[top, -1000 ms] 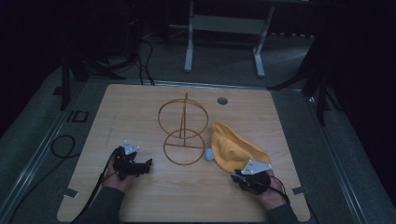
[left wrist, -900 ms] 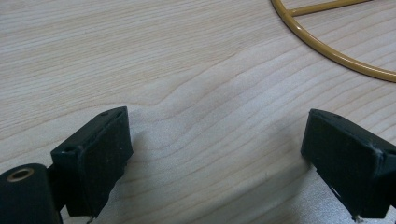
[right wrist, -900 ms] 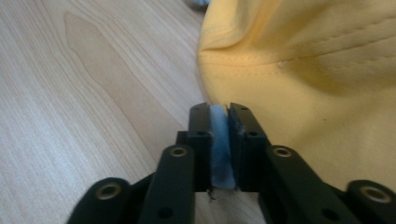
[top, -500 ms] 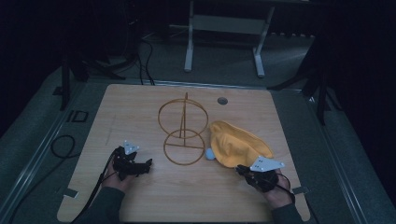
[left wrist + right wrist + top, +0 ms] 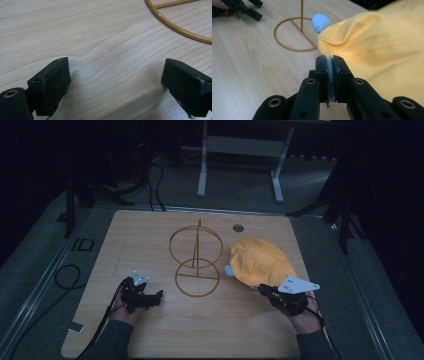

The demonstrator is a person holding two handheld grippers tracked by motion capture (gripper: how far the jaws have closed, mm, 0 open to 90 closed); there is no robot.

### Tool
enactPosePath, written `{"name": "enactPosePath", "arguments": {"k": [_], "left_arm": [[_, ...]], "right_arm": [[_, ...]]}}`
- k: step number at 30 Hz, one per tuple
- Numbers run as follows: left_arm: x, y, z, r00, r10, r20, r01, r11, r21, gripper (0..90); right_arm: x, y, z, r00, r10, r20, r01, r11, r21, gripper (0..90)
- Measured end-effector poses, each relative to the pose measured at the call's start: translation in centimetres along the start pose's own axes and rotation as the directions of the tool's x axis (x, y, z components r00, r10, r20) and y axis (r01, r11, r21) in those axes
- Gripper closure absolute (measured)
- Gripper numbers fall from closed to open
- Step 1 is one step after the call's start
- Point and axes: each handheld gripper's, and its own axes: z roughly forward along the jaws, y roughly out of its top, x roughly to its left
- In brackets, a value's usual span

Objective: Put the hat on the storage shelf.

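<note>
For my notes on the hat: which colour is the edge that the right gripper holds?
Light blue: the edge sits between the pads of the right gripper, clearest in the right gripper view; the hat is yellow.

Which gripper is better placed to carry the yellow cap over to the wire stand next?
Right. The right gripper is shut on the yellow cap, pinching its light-blue edge. The left gripper rests open on the table, near the wire stand, holding nothing.
</note>
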Motion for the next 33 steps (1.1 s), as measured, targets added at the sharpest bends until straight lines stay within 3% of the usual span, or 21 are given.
{"name": "enactPosePath", "arguments": {"k": [7,12,19,22,29,33], "left_arm": [[0.0,0.0,0.0,1.0,0.002,0.0,-0.002,1.0,0.002,8.8],[0.0,0.0,0.0,1.0,0.002,0.0,-0.002,1.0,0.002,8.8],[0.0,0.0,0.0,1.0,0.005,0.0,-0.005,1.0,0.001,8.8],[0.0,0.0,0.0,1.0,0.002,0.0,-0.002,1.0,0.001,8.8],[0.0,0.0,0.0,1.0,0.001,0.0,-0.001,1.0,0.0,8.8],[0.0,0.0,0.0,1.0,0.002,0.0,-0.002,1.0,0.001,8.8]], "right_arm": [[-0.8,1.7,-1.4,0.9996,0.002,0.026,-0.001,0.998,-0.056,84.0],[-1.4,2.9,-2.7,0.9997,0.026,-0.005,-0.026,0.99,-0.135,84.2],[-1.9,2.0,-2.8,0.9974,0.066,-0.03,-0.069,0.988,-0.14,84.1],[-2.1,1.2,-2.7,0.9965,0.082,-0.015,-0.083,0.99,-0.113,83.9],[-3.1,-0.4,-2.6,0.9861,0.13,0.103,-0.119,0.987,-0.107,82.1],[-3.2,-0.8,-2.6,0.9833,0.115,0.141,-0.106,0.992,-0.074,74.9]]}}
